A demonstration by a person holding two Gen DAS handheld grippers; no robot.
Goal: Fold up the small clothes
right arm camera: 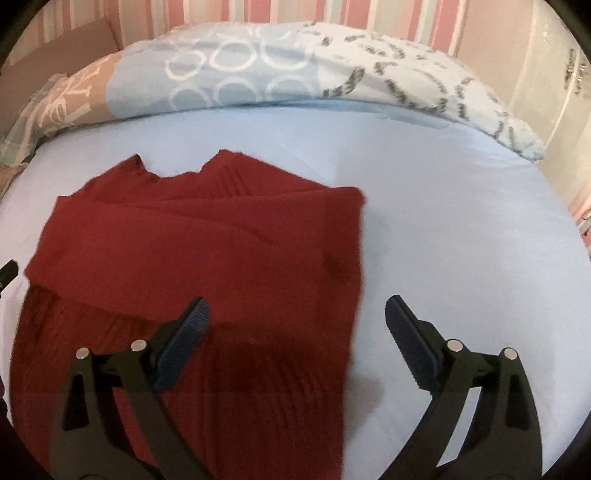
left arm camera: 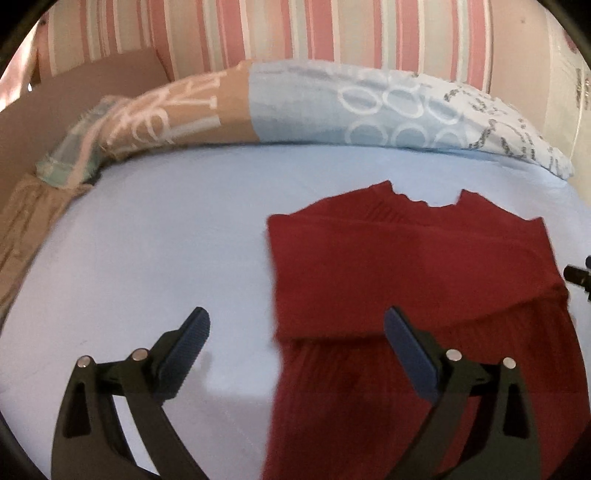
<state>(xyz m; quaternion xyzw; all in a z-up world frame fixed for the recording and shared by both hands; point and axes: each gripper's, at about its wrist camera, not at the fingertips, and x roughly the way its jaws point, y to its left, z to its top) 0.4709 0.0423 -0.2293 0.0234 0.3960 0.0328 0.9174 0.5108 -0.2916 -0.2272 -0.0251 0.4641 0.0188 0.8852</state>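
Note:
A dark red knit garment lies flat on the light blue bed sheet, its sleeves folded in across the body and its neckline toward the pillows. It also shows in the right wrist view. My left gripper is open and empty, hovering over the garment's lower left edge. My right gripper is open and empty, hovering over the garment's lower right edge. A bit of the right gripper shows at the left view's right edge.
A patterned blue, tan and white duvet is bunched along the far side of the bed, below a pink striped wall. Bare blue sheet lies right of the garment. A tan cloth hangs at the bed's left edge.

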